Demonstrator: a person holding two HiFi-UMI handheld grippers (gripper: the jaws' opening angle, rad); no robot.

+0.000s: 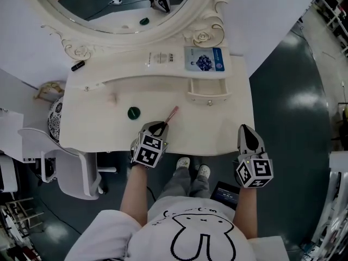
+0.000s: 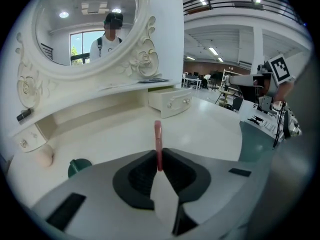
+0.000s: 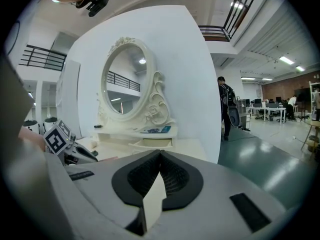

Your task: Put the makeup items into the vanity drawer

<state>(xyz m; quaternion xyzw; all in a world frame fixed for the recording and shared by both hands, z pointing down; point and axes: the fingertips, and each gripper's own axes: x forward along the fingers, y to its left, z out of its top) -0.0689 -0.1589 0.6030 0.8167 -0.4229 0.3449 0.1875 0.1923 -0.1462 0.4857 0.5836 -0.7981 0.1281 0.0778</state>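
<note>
A slim pink makeup stick [image 1: 171,115] lies between the pads of my left gripper [image 1: 159,126], near the front middle of the cream vanity top [image 1: 217,129]. In the left gripper view the stick [image 2: 158,139] is pinched at its near end by my left gripper [image 2: 159,160], and its far end points toward the small open drawer [image 2: 171,101]. That drawer [image 1: 207,88] sits under the right part of the shelf. My right gripper [image 1: 247,130] hovers at the front right edge, shut and holding nothing [image 3: 160,156].
A dark green round item [image 1: 134,113] sits left of the stick. A peach blob [image 1: 113,98] lies further back. On the shelf are a black tube [image 1: 78,66], a white pack [image 1: 160,58] and a blue packet [image 1: 204,60]. The oval mirror [image 1: 125,4] stands behind; a chair [image 1: 70,167] is at the left.
</note>
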